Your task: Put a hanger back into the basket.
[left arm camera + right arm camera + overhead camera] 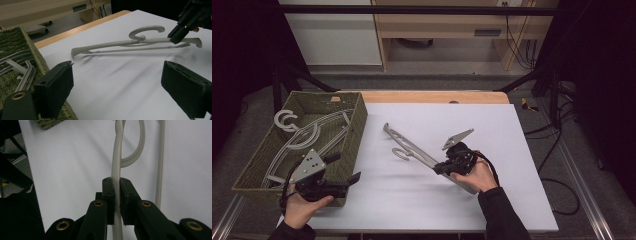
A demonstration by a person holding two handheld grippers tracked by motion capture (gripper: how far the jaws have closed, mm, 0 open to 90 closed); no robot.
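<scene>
A grey plastic clothes hanger [412,148] is lifted off the white table sheet, slanting from upper left to lower right. My right gripper [446,167] is shut on its upper arm near the right end; in the right gripper view the pads [110,195] pinch the hanger's arm [116,157], with its hook [135,152] curving beyond. The left gripper view shows the same hanger [112,45] hovering above its shadow. My left gripper [344,170] stands open at the basket's near right corner, its wide jaws holding nothing. Its black pads [57,85] frame bare sheet.
A green woven basket [354,125] at the left holds several more grey hangers [302,137]. The white sheet [492,130] covers a wooden table. Cables lie on the floor to the right, and a wooden desk stands behind.
</scene>
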